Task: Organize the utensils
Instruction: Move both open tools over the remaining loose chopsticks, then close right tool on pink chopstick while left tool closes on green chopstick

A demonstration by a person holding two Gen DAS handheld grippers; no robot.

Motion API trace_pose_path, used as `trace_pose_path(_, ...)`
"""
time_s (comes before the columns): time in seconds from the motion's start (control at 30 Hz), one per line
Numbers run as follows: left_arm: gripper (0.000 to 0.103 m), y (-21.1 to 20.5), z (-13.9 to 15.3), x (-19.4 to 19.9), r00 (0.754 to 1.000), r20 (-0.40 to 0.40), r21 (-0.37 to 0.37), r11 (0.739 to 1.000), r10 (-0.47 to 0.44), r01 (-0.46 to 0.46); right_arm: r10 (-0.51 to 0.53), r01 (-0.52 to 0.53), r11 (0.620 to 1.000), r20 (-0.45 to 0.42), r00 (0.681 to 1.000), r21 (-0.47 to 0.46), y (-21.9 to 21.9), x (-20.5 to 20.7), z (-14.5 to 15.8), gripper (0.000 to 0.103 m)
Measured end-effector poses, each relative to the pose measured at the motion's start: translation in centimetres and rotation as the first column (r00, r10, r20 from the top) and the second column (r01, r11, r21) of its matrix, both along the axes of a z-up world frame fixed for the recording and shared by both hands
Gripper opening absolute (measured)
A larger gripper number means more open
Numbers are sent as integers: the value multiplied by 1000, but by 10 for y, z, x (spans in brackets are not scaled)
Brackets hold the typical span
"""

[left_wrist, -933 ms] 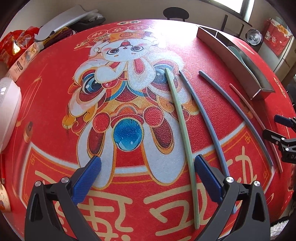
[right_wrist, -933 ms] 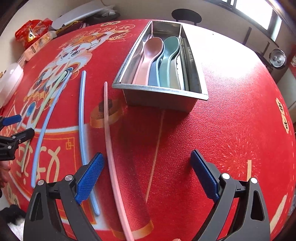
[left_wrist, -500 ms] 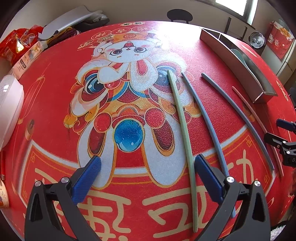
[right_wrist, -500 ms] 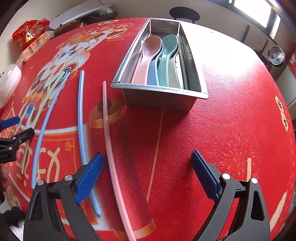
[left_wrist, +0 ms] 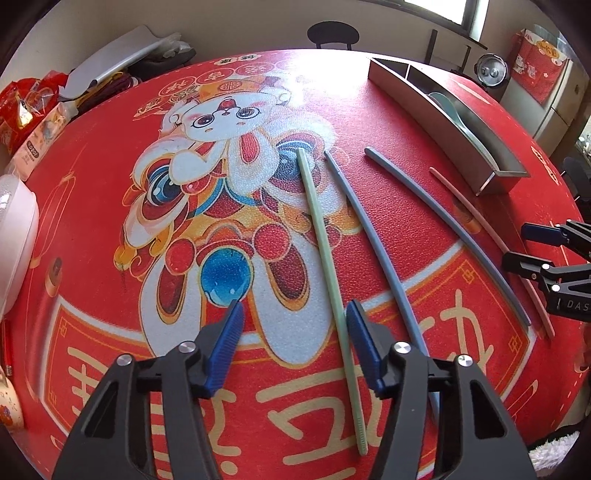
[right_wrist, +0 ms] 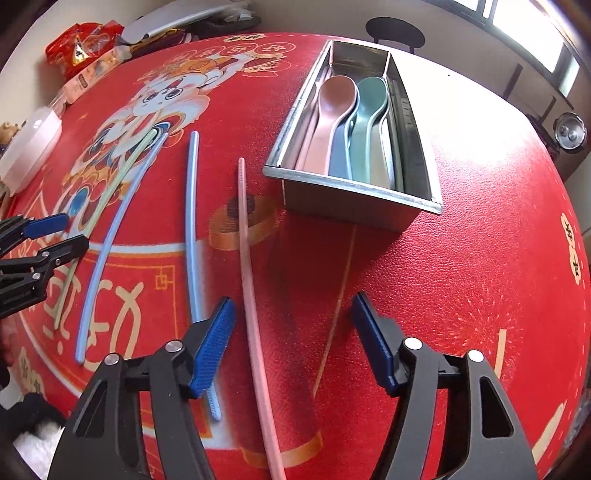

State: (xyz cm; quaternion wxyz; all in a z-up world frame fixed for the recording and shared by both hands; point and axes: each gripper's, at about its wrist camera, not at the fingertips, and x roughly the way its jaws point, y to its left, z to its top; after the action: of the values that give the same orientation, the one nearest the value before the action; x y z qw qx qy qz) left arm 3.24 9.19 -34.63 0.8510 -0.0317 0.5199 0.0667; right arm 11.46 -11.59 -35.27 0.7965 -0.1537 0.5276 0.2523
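Four chopsticks lie side by side on the red printed mat. The green chopstick (left_wrist: 321,240) runs between the jaws of my left gripper (left_wrist: 295,325), close to its right finger; the jaws are closing and the pads are clear of it. The pink chopstick (right_wrist: 245,240) passes between the jaws of my right gripper (right_wrist: 291,314), near its left finger; these jaws are closing too, without contact. Two blue chopsticks (right_wrist: 192,221) (right_wrist: 118,229) lie between the green and the pink. The metal tray (right_wrist: 351,186) holds a pink spoon (right_wrist: 334,107) and a teal spoon (right_wrist: 369,107).
A white container (left_wrist: 14,236) and snack packets (left_wrist: 26,107) sit at the mat's left edge. Grey items are piled at the back left. A black chair (left_wrist: 332,33) and a steel pot (left_wrist: 491,70) stand beyond the table. My right gripper (left_wrist: 515,244) shows at the left view's right edge.
Both grippers' jaws have narrowed from wide open to about half. The chopsticks and the tray lie where they were.
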Motion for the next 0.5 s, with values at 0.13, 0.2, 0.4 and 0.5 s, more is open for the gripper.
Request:
trace_pose_path(0.13, 24, 0, 2, 1, 1000, 2, -9, 1000, 0, 0, 30, -30, 1000, -9, 1000, 6, 4, -4, 2, 41)
trace_pose_path(0.2, 19, 1, 2, 1, 1000, 1, -16, 1000, 3, -3, 41, -41, 999, -12, 999, 7, 7, -6, 3, 34)
trace_pose_path(0.4, 13, 4, 2, -1, 1000, -1, -32, 999, 10, -10, 60, -59, 998, -34, 998, 26, 9, -8, 4, 17)
trace_pose_path(0.5, 13, 4, 2, -1, 1000, -4, -30, 1000, 9, -9, 62, -61, 998, -41, 997, 31, 10, -8, 4, 14)
